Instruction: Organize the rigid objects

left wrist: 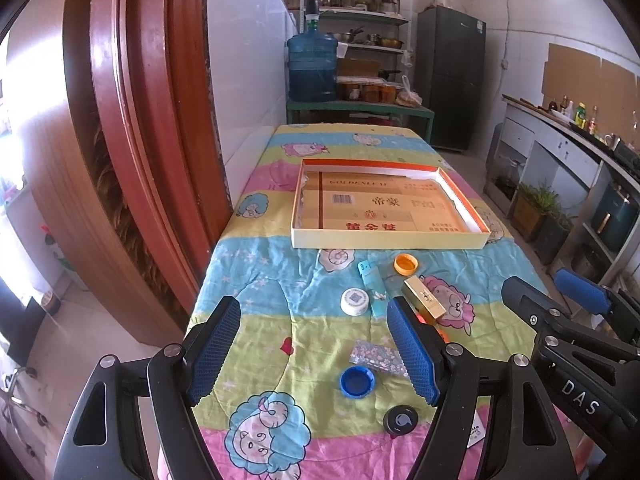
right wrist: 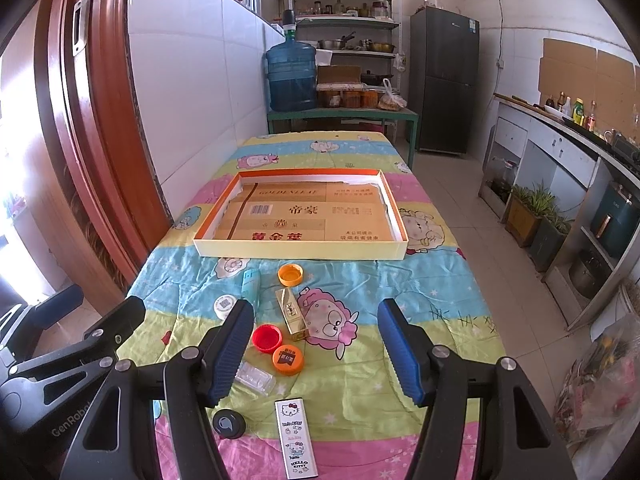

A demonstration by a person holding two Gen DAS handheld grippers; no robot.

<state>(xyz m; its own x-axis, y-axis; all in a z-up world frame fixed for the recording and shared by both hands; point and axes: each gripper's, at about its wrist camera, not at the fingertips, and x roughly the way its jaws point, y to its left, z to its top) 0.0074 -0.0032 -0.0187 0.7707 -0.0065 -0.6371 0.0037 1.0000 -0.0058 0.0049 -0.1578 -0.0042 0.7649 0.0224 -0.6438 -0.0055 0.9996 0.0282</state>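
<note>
Nothing is sorted yet: the shallow cardboard tray (right wrist: 300,249) at the table's middle holds nothing. Caps, a gold lipstick box (right wrist: 292,314), a lighter (left wrist: 370,288) and a Hello Kitty case (right wrist: 296,438) lie scattered toward the near edge. The left gripper (left wrist: 316,354) and right gripper (right wrist: 316,354) hover released, grasping nothing.

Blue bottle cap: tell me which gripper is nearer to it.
Left. The blue bottle cap lies just ahead of the open left gripper, between its fingers. The right gripper hovers farther right, above the red and orange caps.
</note>
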